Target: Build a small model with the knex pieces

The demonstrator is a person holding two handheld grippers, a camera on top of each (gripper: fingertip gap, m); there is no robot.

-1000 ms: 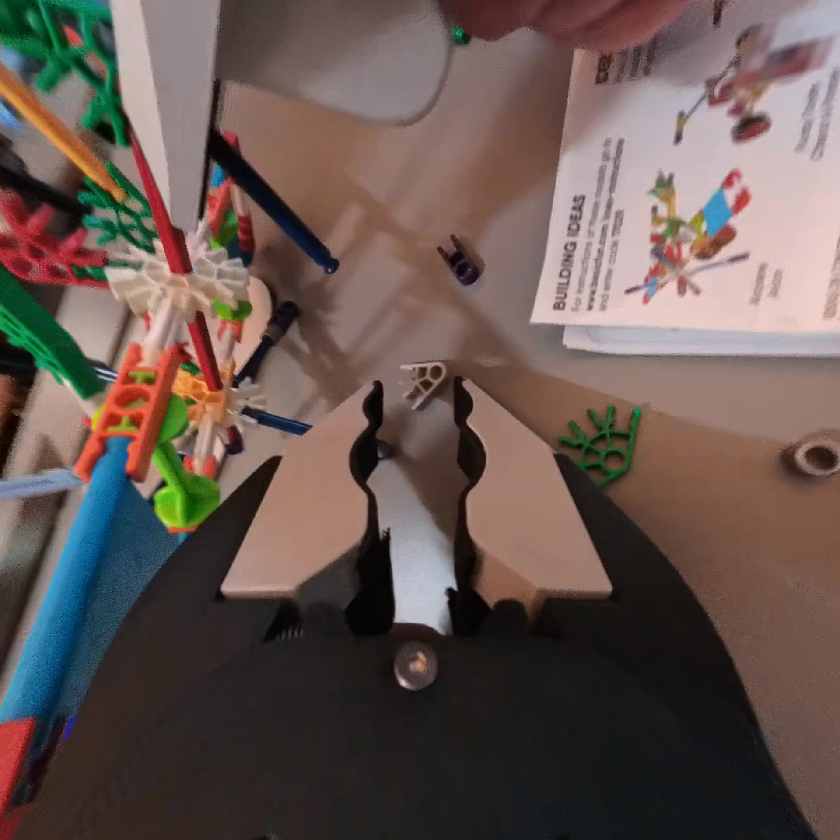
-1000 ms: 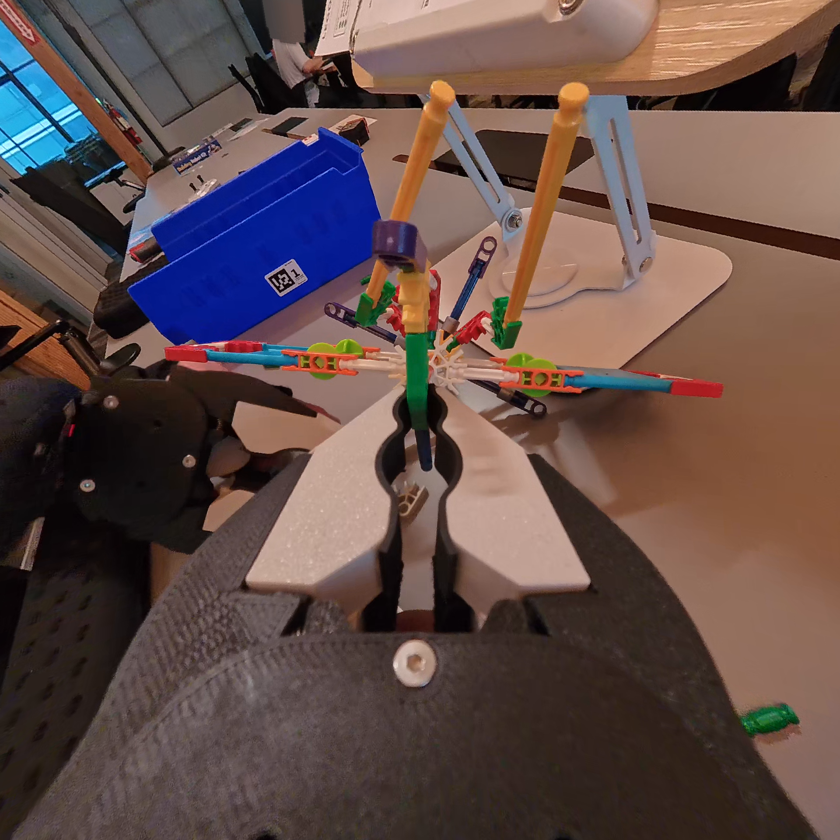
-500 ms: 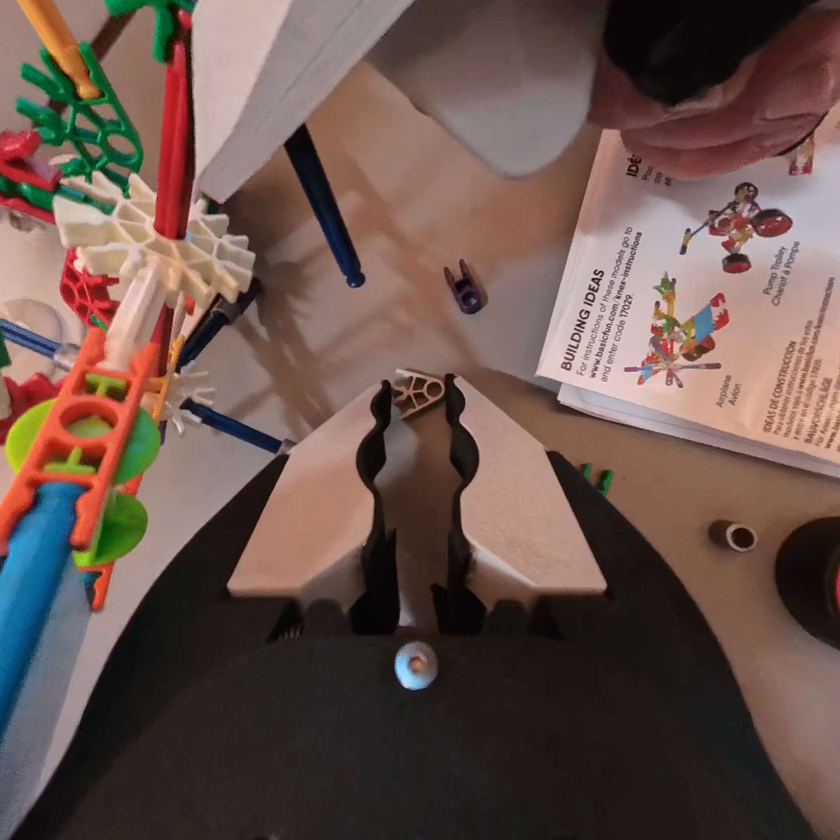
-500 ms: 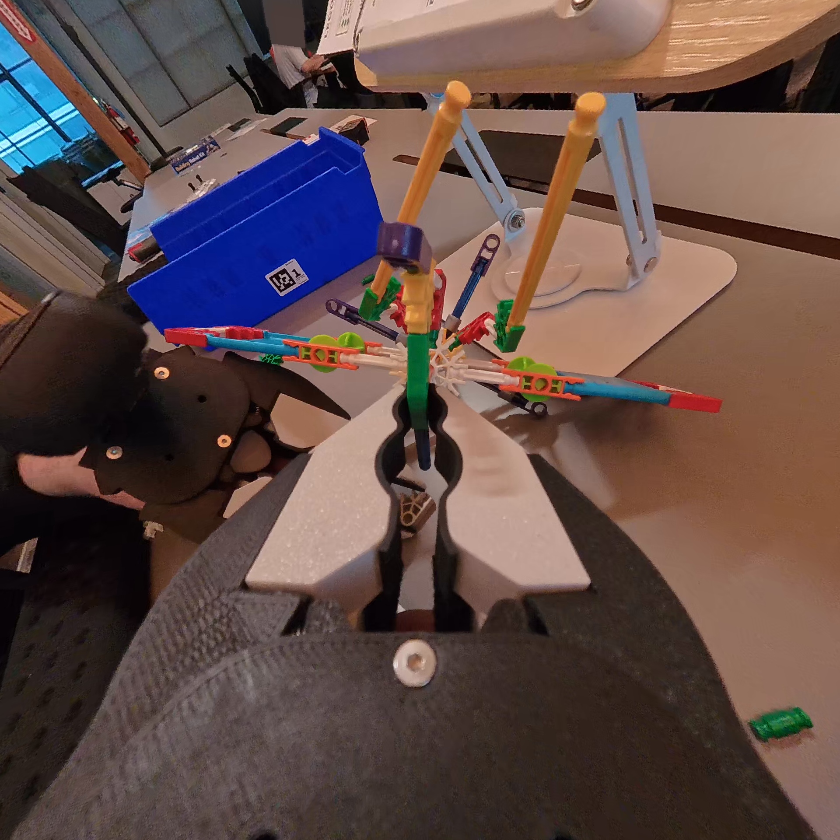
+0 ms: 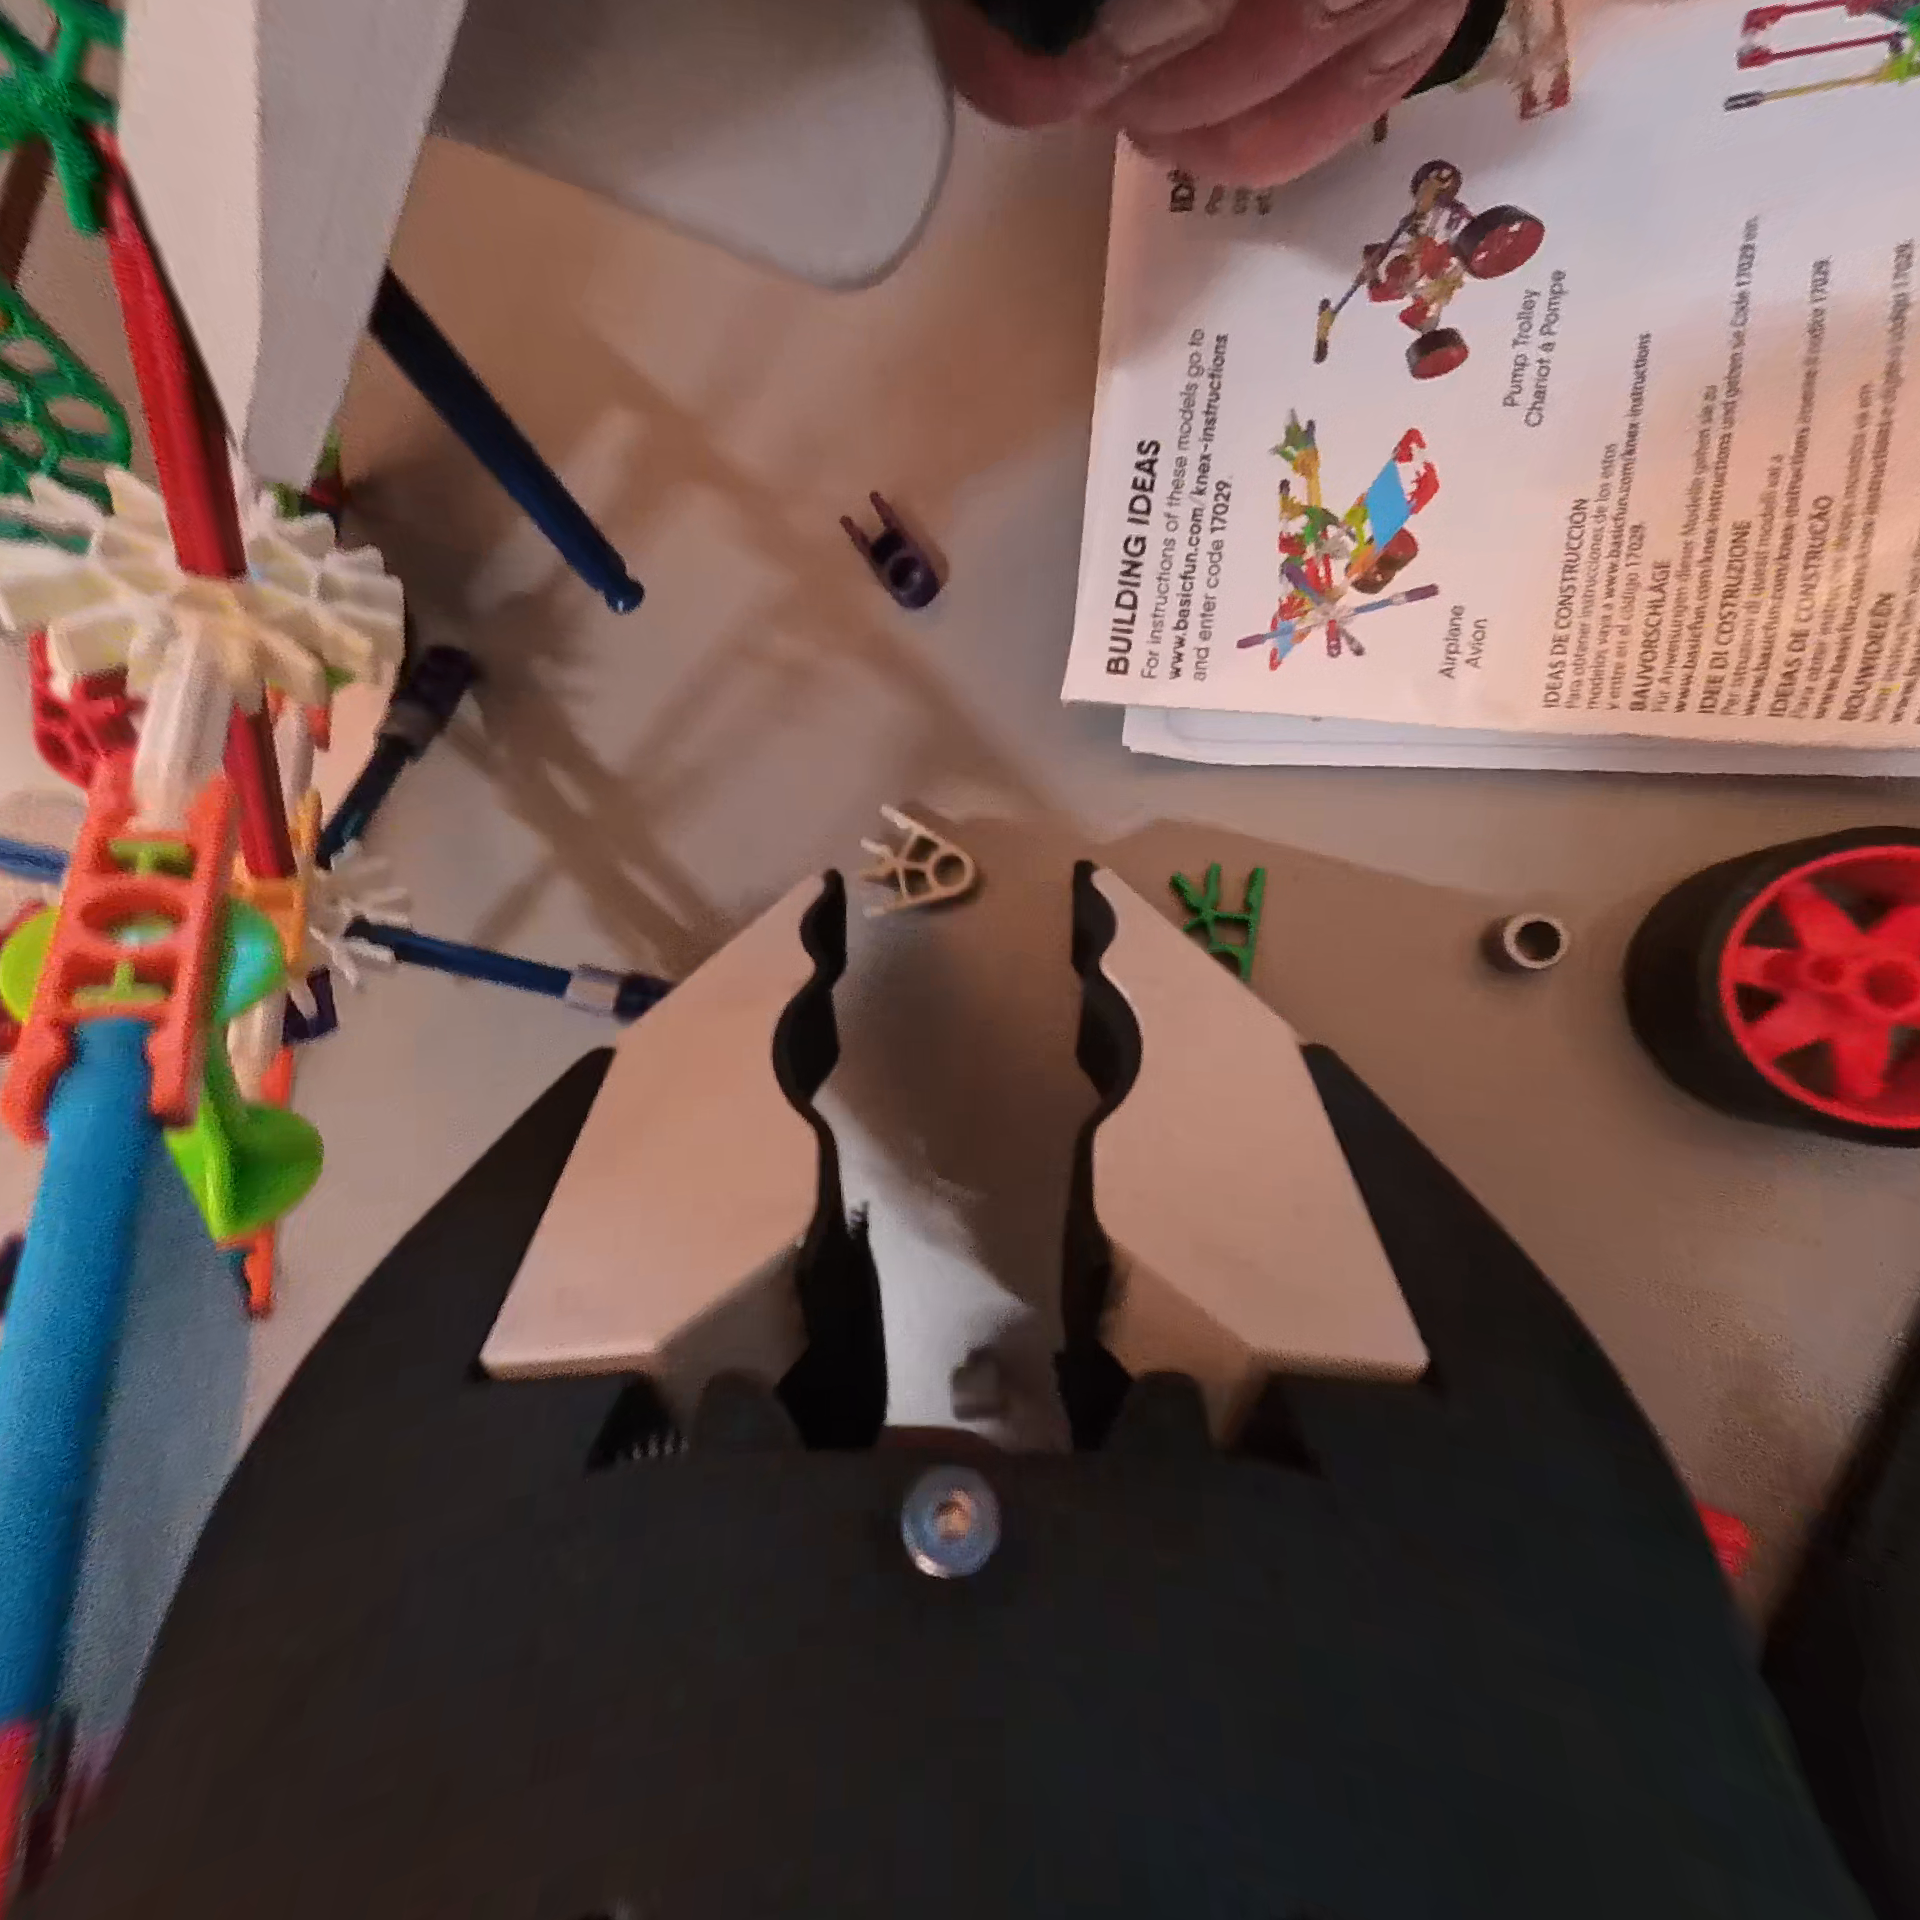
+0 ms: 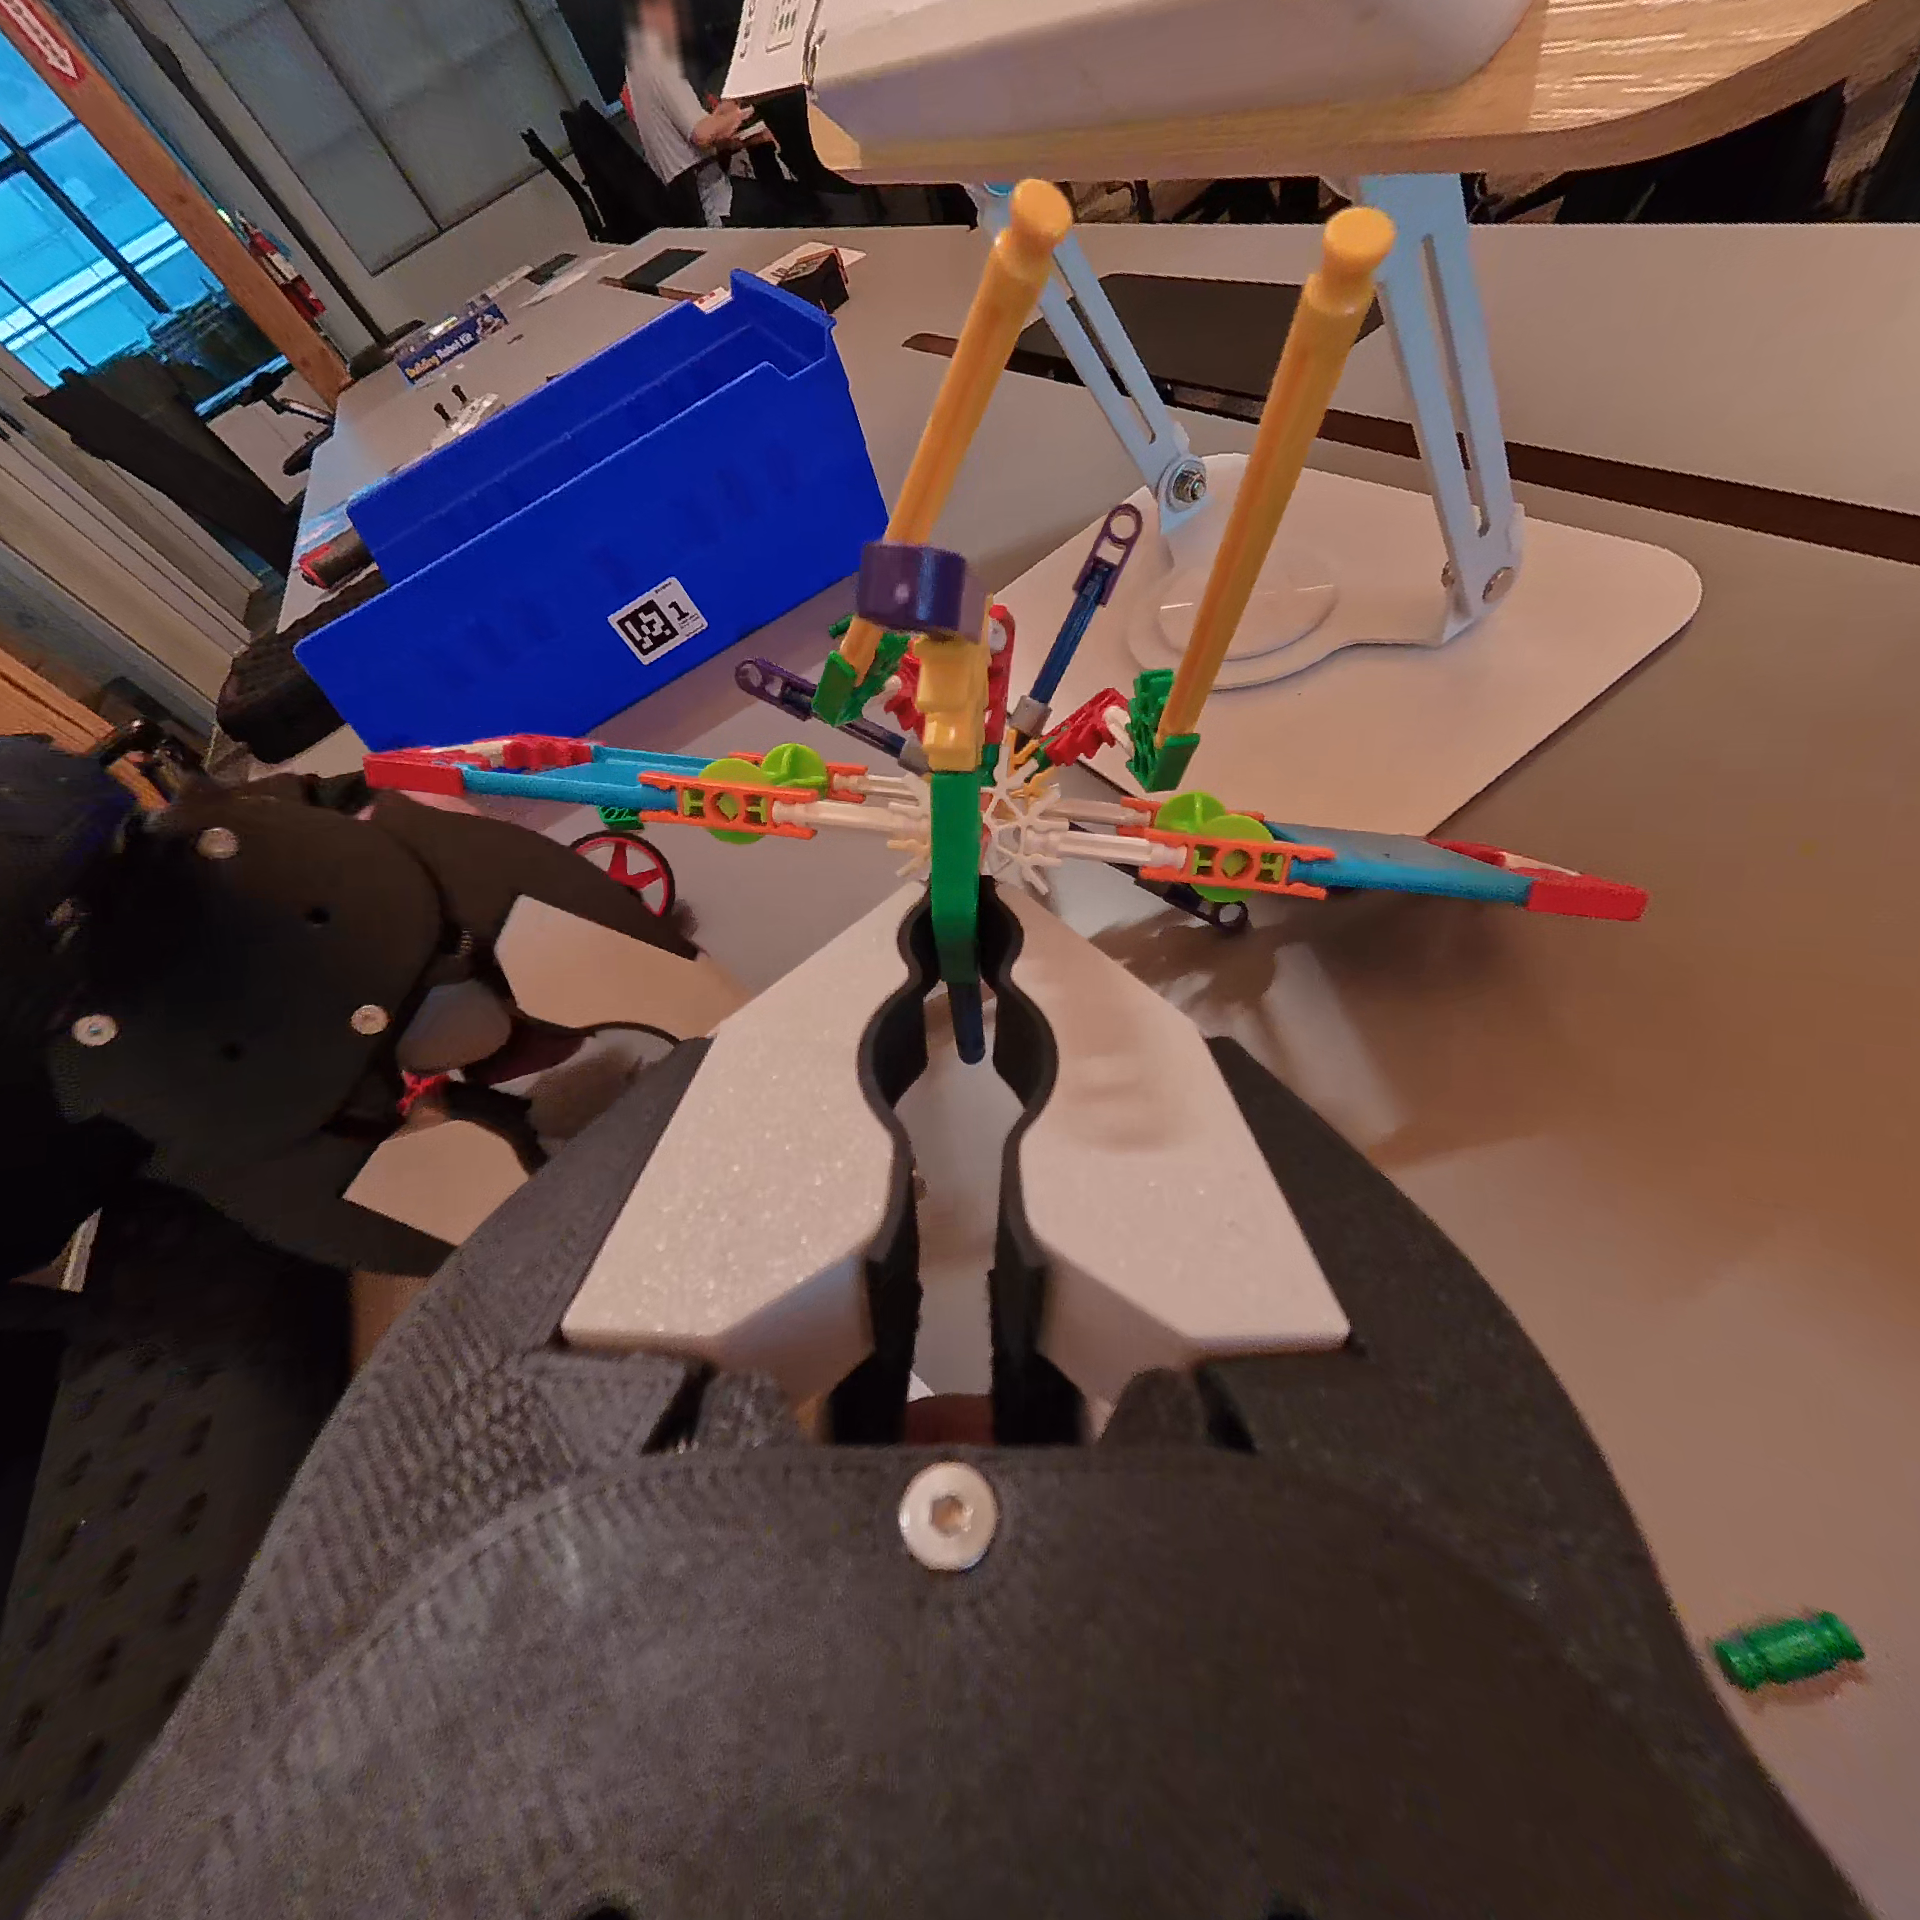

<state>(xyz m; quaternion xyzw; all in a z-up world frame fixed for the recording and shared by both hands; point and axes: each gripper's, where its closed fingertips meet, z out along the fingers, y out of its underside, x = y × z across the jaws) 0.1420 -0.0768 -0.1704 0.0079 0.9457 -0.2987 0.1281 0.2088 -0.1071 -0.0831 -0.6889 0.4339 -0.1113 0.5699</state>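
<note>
Two yellow rods (image 6: 1262,478) rise from winged toy (image 6: 966,810); right gripper (image 6: 958,914) clamps green stem (image 6: 954,852).

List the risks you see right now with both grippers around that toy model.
1. The right gripper pinches only the green rod, so the toy model may twist or sag.
2. The left gripper is open beside the tan connector; closing off-centre may flick it away.
3. The model's wing sits close and could get bumped.

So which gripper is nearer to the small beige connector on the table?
Left. The left gripper is open right over the beige connector, which lies at its fingertips. The right gripper is shut on the toy plane, beside it.
</note>
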